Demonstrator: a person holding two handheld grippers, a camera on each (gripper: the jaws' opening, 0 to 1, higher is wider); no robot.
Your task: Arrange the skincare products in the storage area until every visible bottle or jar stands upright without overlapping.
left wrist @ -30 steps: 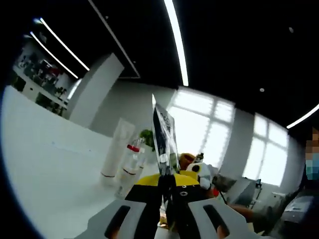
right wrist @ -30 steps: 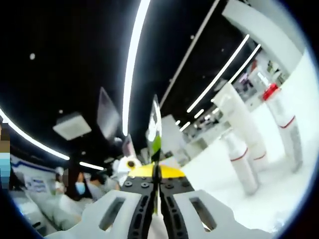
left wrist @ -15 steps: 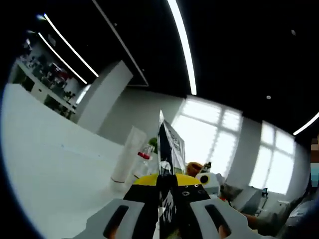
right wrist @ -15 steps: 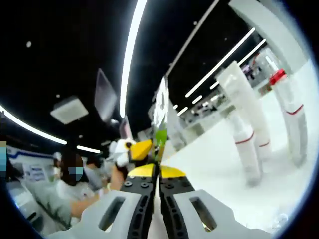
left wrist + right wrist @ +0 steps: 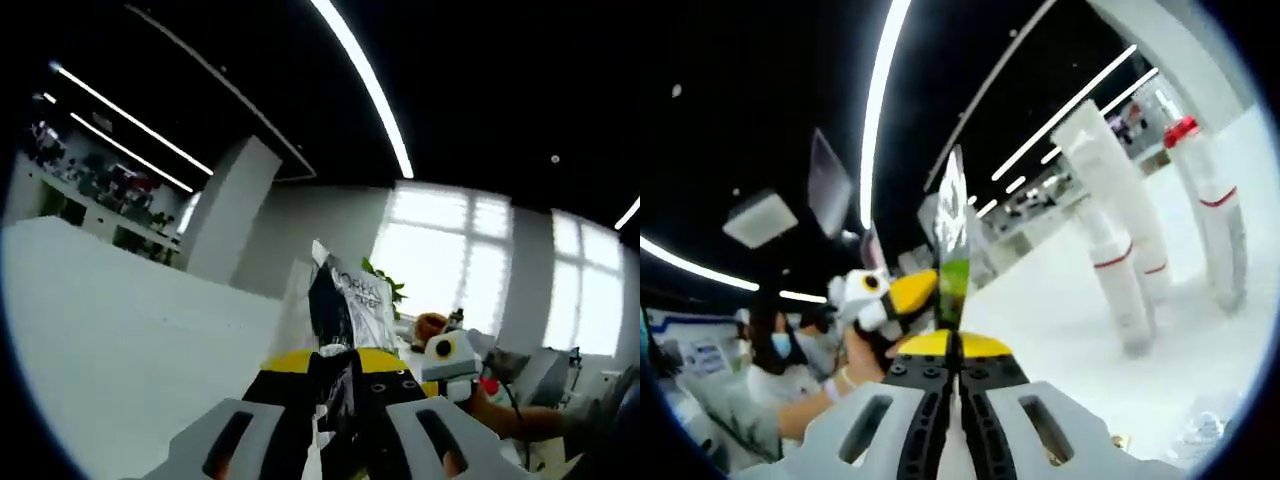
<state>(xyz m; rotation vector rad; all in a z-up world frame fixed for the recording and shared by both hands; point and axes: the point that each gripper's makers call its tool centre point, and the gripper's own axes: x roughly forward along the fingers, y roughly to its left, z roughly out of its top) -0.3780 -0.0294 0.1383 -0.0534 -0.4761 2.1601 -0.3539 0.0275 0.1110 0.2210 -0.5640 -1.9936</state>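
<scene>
Both tools, left (image 5: 336, 385) and right (image 5: 952, 375), clamp one sachet (image 5: 345, 305), long axis rising upright from them.

An open office or lab: strip ceiling lights (image 5: 365, 80), large windows (image 5: 440, 265), white table (image 5: 110, 320).

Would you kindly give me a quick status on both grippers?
Left gripper shut on sachet. Right gripper shut on thin packet. White tubes upright on table.

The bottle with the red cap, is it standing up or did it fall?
Standing up. The red-capped bottle rests on its base on the white table, beside two tubes.
</scene>
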